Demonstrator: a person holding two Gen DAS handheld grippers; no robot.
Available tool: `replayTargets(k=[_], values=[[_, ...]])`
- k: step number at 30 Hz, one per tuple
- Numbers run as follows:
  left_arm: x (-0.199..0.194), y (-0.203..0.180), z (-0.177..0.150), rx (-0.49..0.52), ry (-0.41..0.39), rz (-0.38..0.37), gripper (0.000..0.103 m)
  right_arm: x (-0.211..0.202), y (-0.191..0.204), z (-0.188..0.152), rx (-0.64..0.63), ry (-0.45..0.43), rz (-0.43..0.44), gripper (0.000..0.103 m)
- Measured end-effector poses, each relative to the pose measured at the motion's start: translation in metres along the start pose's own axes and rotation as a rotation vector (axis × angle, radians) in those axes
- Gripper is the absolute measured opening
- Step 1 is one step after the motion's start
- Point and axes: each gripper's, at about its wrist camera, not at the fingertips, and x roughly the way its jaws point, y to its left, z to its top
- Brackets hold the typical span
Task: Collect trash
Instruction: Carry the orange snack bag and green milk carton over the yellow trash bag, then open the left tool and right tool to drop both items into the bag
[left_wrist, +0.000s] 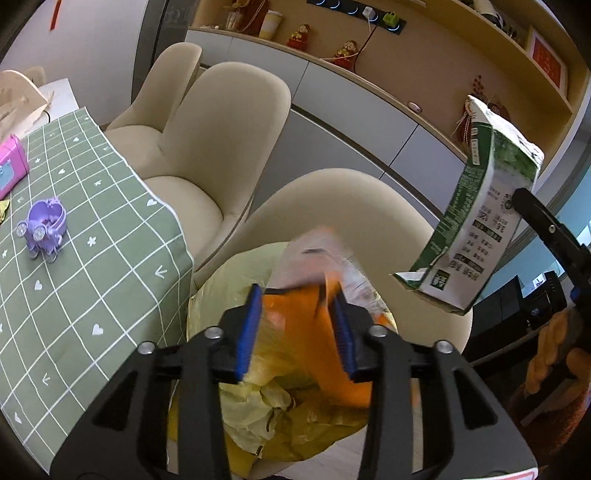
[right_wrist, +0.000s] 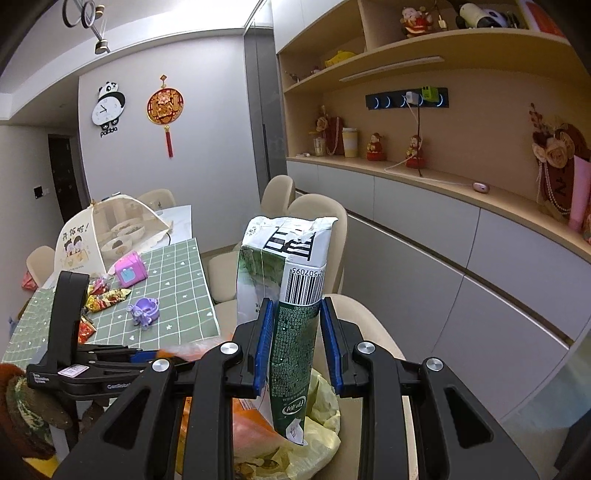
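Over the yellow-lined bin (left_wrist: 280, 417) beside the bench (left_wrist: 92, 280), the left tongs (left_wrist: 295, 328) stand parted around a blurred orange wrapper (left_wrist: 306, 332), its lower end hidden among the liner's folds. Right tongs (right_wrist: 295, 343) clamp a torn milk carton (right_wrist: 291, 295), its bottom corner hanging above the bin.

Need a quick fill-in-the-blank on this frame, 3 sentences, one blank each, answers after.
1. The right gripper is clamped on a green and white ____.
2. The orange wrapper sits between the left gripper's pads over a bin lined with a ____ bag.
3. The purple toy rests on a green ____ tablecloth.

Answers: milk carton; yellow; checked
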Motion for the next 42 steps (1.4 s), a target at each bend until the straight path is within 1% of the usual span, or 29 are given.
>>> replayTargets(k=[2, 6, 10, 12, 17, 21, 22, 23, 25, 29, 33, 36, 39, 40, 42], values=[[-0.003, 0.004, -0.002, -0.010, -0.002, 0.006, 0.042, 0.006, 0.004, -0.004, -0.002, 0.006, 0.008, 0.026], [-0.014, 0.017, -0.003, -0.048, -0.012, 0.036, 0.043, 0.020, 0.016, -0.011, -0.019, 0.016, 0.028, 0.026], [-0.031, 0.032, -0.006, -0.083, -0.027, 0.065, 0.043, 0.042, 0.033, -0.030, -0.055, 0.045, 0.037, 0.026], [-0.042, 0.041, -0.010, -0.096, -0.037, 0.083, 0.043, 0.058, 0.040, -0.049, -0.056, 0.093, 0.057, 0.026], [-0.065, 0.063, -0.021, -0.138, -0.055, 0.135, 0.044, 0.089, 0.051, -0.097, -0.062, 0.218, 0.075, 0.026], [-0.082, 0.078, -0.031, -0.167, -0.072, 0.167, 0.044, 0.109, 0.053, -0.120, -0.052, 0.302, 0.089, 0.024], [-0.084, 0.080, -0.033, -0.169, -0.076, 0.173, 0.044, 0.113, 0.053, -0.124, -0.051, 0.325, 0.093, 0.022], [-0.088, 0.083, -0.035, -0.173, -0.081, 0.181, 0.045, 0.120, 0.054, -0.129, -0.053, 0.359, 0.092, 0.022], [-0.092, 0.087, -0.038, -0.181, -0.087, 0.188, 0.047, 0.123, 0.054, -0.135, -0.049, 0.380, 0.083, 0.022], [-0.103, 0.101, -0.048, -0.197, -0.099, 0.208, 0.049, 0.117, 0.045, -0.129, 0.005, 0.355, 0.065, 0.023], [-0.111, 0.117, -0.056, -0.248, -0.102, 0.222, 0.050, 0.115, 0.037, -0.119, 0.013, 0.361, 0.039, 0.023], [-0.118, 0.125, -0.060, -0.268, -0.115, 0.230, 0.050, 0.108, 0.031, -0.111, 0.023, 0.342, 0.035, 0.023], [-0.124, 0.129, -0.063, -0.272, -0.132, 0.250, 0.050, 0.100, 0.031, -0.101, 0.033, 0.314, 0.047, 0.026], [-0.126, 0.130, -0.065, -0.272, -0.137, 0.258, 0.050, 0.096, 0.034, -0.097, 0.032, 0.300, 0.053, 0.029], [-0.132, 0.135, -0.069, -0.269, -0.152, 0.286, 0.051, 0.092, 0.040, -0.089, 0.026, 0.279, 0.068, 0.030]])
